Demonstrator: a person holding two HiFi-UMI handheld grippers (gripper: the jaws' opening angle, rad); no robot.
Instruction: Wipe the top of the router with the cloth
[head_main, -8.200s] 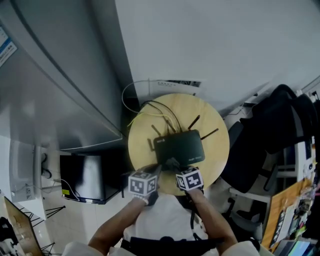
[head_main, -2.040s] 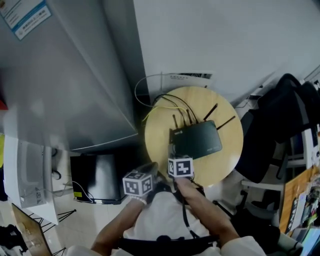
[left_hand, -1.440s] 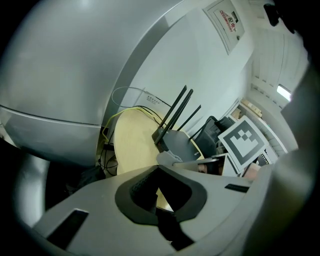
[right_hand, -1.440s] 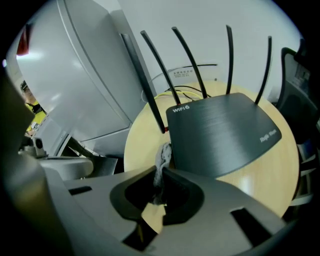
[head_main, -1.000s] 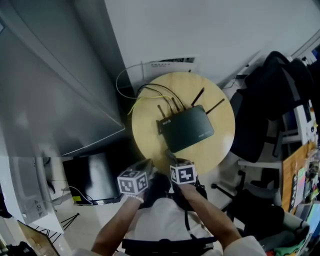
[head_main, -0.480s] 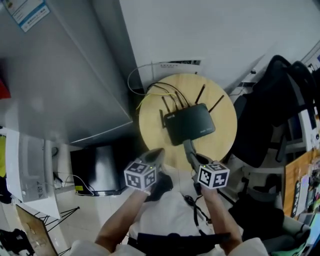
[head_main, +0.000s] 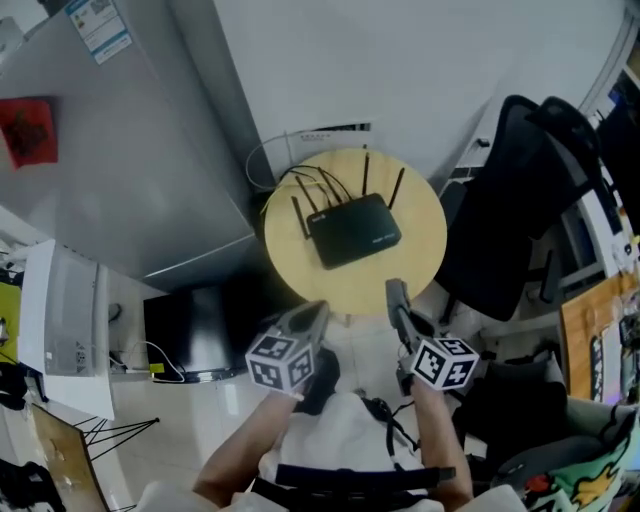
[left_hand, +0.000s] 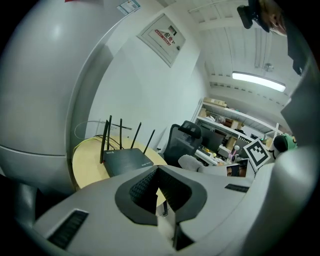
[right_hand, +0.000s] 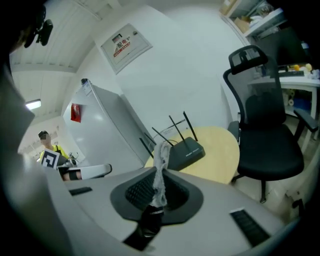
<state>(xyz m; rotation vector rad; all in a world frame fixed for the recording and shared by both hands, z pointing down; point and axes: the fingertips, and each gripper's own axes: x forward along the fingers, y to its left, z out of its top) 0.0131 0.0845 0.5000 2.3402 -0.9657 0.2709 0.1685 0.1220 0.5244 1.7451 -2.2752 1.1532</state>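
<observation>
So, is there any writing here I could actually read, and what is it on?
Router: white print on top, too small to read.
Wall notice: red heading, blurred.
Cabinet sticker: blurred.
Nothing here is legible.

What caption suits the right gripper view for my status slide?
Right gripper shut on a thin whitish cloth strip, held short of the black antennaed router on the round pale wooden table.
</observation>
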